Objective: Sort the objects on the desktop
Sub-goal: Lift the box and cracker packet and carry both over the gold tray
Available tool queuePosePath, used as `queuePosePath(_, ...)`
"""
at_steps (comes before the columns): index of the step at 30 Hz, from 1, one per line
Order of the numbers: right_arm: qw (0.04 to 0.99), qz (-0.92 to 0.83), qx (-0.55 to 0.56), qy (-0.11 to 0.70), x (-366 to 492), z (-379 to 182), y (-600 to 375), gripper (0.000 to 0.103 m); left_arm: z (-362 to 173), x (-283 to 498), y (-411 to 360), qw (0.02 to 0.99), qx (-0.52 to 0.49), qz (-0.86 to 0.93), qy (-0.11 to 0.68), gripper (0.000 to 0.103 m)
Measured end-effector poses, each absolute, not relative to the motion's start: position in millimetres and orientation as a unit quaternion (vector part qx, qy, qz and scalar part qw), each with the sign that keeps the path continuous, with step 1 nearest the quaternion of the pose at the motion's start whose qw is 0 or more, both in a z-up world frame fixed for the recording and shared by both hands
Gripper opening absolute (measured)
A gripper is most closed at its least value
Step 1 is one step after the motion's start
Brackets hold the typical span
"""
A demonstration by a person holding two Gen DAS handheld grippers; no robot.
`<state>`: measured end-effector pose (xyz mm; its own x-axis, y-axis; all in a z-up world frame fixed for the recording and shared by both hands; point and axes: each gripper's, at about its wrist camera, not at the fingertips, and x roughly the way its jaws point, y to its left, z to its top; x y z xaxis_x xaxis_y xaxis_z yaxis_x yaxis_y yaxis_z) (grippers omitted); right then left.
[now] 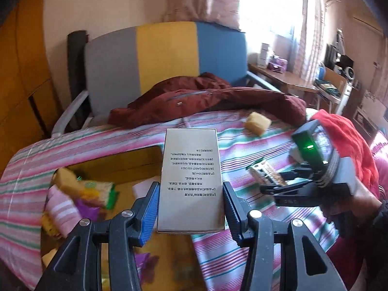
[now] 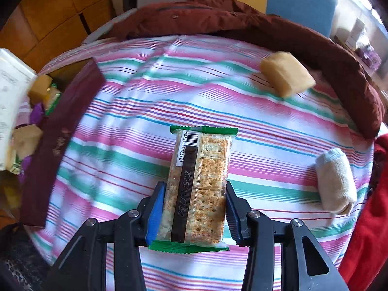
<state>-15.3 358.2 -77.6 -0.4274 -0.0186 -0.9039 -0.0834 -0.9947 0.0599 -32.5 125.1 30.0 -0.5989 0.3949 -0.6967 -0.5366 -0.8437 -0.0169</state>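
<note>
My left gripper (image 1: 191,189) is shut on a tall silver-grey printed box (image 1: 191,177) and holds it over the edge of an open storage box (image 1: 145,162); the silver box also shows at the left edge of the right wrist view (image 2: 9,101). My right gripper (image 2: 195,191) is shut on a green-edged cracker packet (image 2: 201,184) above the striped cloth; the packet also shows in the left wrist view (image 1: 265,173). A yellow sponge-like block (image 2: 286,76) and a rolled white sock (image 2: 335,179) lie on the striped cloth (image 2: 135,111).
The storage box has a dark red wall (image 2: 60,143) and holds snack packs, a yellow block and a pink striped roll (image 1: 63,208). A dark red jacket (image 1: 206,99) lies along the far edge. Red fabric (image 2: 366,230) lies at the right. A striped chair (image 1: 165,55) stands behind.
</note>
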Motion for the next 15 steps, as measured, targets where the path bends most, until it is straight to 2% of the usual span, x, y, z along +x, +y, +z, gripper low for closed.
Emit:
queuePosePath(10,-0.038,0.872,-0.486,0.051,-5,-30,281,0.047,9,-44,70,0.214,-0.385,0.895,0.067,0.05)
queuePosePath(15,-0.069,0.88,-0.465,0.062,-8,-23,236,0.047,3,-49,45,0.194,-0.39,0.899,0.05,0.05)
